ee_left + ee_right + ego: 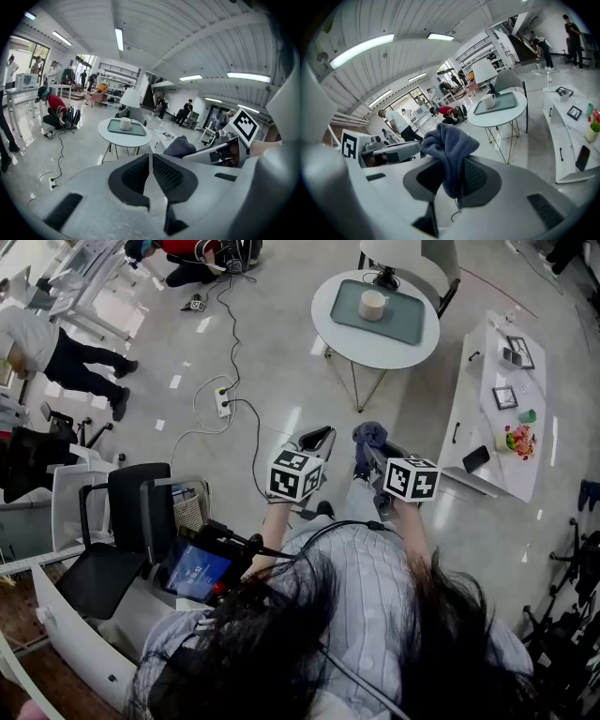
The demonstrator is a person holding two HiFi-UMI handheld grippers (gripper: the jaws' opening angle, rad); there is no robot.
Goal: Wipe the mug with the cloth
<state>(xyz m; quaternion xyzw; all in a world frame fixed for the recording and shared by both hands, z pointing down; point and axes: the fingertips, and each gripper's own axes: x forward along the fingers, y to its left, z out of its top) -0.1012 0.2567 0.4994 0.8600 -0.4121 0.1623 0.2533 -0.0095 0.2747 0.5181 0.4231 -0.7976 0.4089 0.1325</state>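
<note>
Approach first — right gripper (373,457) jaws clamp the cloth (447,145), left gripper (150,174) jaws meet empty; open left to steady the distant mug (372,305).

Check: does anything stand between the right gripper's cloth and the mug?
Nothing visible does. Only floor lies between the cloth, clamped in the right gripper, and the mug on its tray atop the round table.

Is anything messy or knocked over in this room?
Nothing is spilled or knocked over. The mug stands upright on its tray on the round table. The only untidy bit is a power strip lying out on the open floor. The cloth hangs bunched from the right tool.
</note>
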